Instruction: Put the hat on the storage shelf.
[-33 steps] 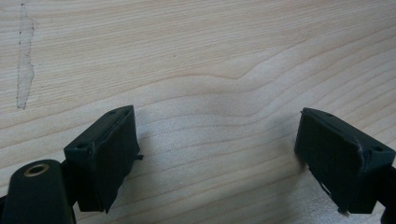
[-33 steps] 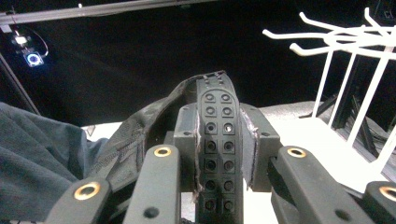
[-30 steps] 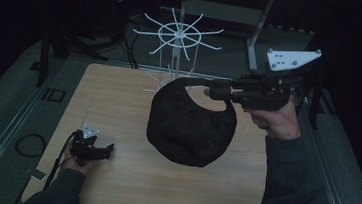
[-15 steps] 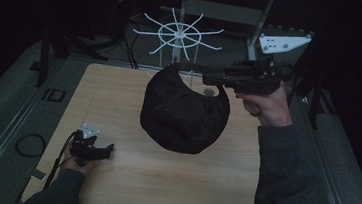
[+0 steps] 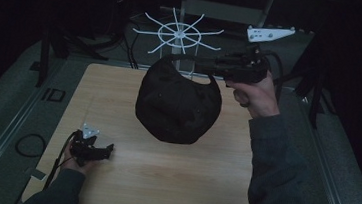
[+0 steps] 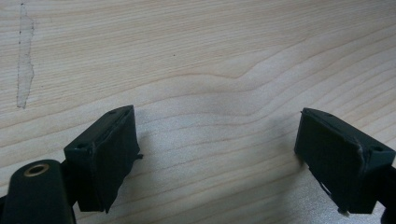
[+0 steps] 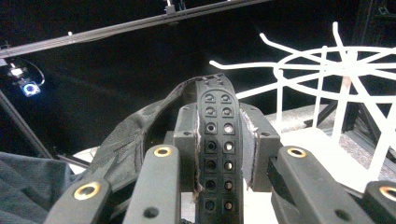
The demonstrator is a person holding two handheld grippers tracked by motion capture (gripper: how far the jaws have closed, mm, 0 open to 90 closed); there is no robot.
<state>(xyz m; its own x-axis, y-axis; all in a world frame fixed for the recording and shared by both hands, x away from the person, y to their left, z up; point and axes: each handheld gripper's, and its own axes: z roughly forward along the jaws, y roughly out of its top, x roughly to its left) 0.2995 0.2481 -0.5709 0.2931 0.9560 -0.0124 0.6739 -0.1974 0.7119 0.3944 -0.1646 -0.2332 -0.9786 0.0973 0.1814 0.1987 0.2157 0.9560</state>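
The table [image 5: 126, 177] edge bears the letters "ID" at its left side in the high view. There the right gripper [image 5: 207, 64] holds a black cap [image 5: 176, 104] in the air above the table, near a white rack [image 5: 178, 31]. The right gripper view adds the cap's perforated strap [image 7: 218, 140] clamped between the jaws. The left gripper [image 6: 219, 158], jaws wide apart and holding nothing, rests over bare wood.

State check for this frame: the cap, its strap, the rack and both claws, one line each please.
Black fabric baseball cap: lifted off the wooden table, hanging crown-down.
Cap's black perforated adjuster strap: clamped between the right claw's pads.
White wire spoked hanging rack: upright behind the table, nothing on it.
Right claw: shut on the strap, raised near the rack.
Left claw: open, empty, low over the table.
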